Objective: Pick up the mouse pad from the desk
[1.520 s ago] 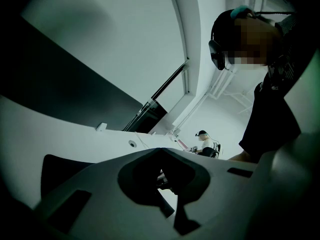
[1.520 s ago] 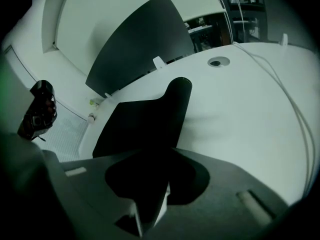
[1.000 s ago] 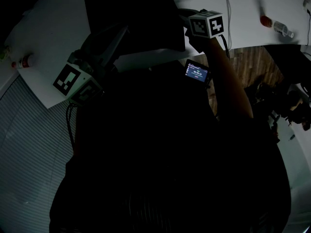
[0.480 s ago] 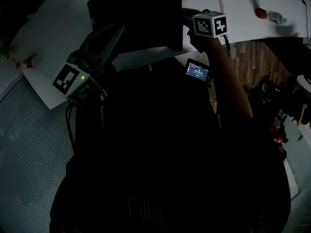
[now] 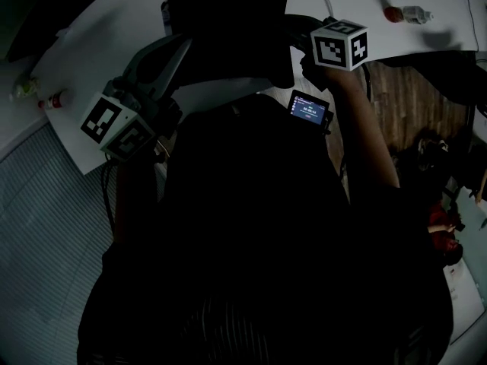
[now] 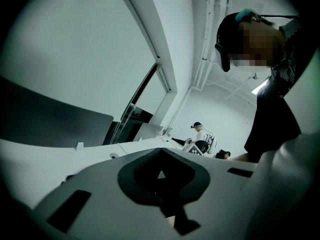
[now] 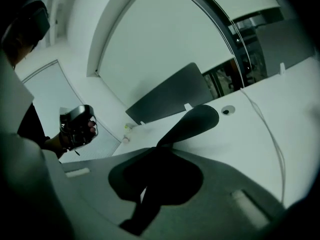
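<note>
Thin black mouse pad (image 7: 192, 121) gripped by right hand-held gripper (image 7: 150, 186); left hand-held gripper (image 6: 161, 181) clenched, empty. Long axis straight ahead from the jaws, rounded end farthest.

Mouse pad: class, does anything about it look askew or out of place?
Yes. The mouse pad is off the desk, clamped by one edge in the right hand-held gripper and jutting out at a slant rather than lying flat.
</note>
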